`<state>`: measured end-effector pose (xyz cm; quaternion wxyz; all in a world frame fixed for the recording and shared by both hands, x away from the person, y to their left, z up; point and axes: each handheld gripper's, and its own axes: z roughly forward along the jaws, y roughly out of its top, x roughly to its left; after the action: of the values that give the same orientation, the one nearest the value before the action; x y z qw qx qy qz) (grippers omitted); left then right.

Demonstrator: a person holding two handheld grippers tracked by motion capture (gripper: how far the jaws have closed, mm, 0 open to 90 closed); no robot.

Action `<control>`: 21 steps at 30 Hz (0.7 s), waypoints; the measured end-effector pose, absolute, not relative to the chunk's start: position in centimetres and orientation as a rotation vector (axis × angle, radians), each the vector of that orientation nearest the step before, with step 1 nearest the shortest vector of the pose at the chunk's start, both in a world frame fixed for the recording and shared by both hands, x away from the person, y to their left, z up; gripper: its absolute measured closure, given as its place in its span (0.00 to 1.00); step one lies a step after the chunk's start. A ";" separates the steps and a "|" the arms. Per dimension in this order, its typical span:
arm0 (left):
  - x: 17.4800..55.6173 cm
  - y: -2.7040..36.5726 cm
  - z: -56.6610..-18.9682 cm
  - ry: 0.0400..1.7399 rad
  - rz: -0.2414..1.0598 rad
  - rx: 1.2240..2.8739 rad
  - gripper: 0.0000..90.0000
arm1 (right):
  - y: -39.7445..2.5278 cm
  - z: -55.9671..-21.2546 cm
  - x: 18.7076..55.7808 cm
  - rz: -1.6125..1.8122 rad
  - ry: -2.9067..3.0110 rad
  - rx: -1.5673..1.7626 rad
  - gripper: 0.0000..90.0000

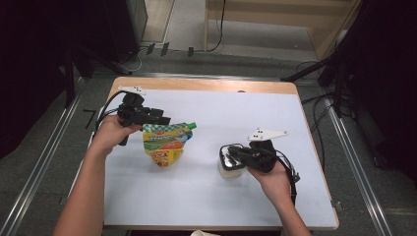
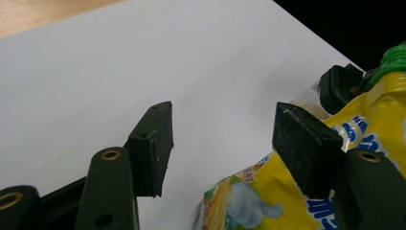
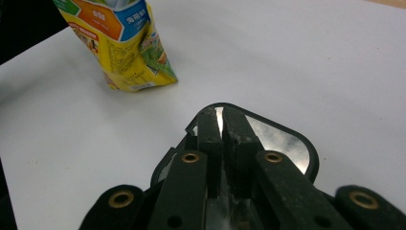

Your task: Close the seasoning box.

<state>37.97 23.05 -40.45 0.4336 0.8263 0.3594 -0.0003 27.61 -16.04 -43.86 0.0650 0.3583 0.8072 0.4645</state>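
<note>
Yellow spouted pouch point(image 1: 167, 142) with a green cap point(image 1: 193, 125), standing on the white table sheet point(image 1: 206, 196), slightly left of centre in the high view. Printed with green, orange and blue panels; cap pointing toward 2 o'clock. Same pouch at 11 o'clock in the right gripper view point(image 3: 122, 43), upright and well apart from that gripper, and at 4 o'clock in the left gripper view point(image 2: 297, 191), green cap point(image 2: 395, 57) at 2 o'clock.

Left gripper point(image 1: 160, 119) at 10 o'clock from the pouch, at its top left corner, held in the left hand point(image 1: 112, 132). Jaws spread wide apart in the left gripper view point(image 2: 222, 143), nothing between the pads; right-hand pad against or just in front of the pouch's upper edge, contact unclear.

White cup-like container point(image 1: 230, 162) with a dark, shiny lid at 4 o'clock from the pouch, well apart from it. Right gripper point(image 1: 235, 153) over it, held in the right hand point(image 1: 273, 182). Jaws pressed nearly together in the right gripper view point(image 3: 222, 124), pinching a thin upright tab on the lid point(image 3: 282, 139).

Bare wooden table edge point(image 1: 206, 84) at 12 o'clock beyond the sheet.
</note>
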 end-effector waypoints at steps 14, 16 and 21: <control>38.1 23.4 -40.6 0.908 0.012 2.036 0.44 | -17.9 -43.0 28.1 1.405 2.388 1.085 0.62; 38.1 23.6 -40.6 0.920 0.014 2.026 0.43 | -18.2 -42.9 28.2 1.410 2.372 1.085 0.60; 38.2 23.8 -40.8 0.929 0.016 2.020 0.42 | -18.8 -43.1 28.3 1.407 2.357 1.062 0.53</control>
<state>38.20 23.79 -40.80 0.4432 0.8143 0.3747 0.0065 28.34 -18.80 -43.10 0.0990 0.3589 0.7970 0.4755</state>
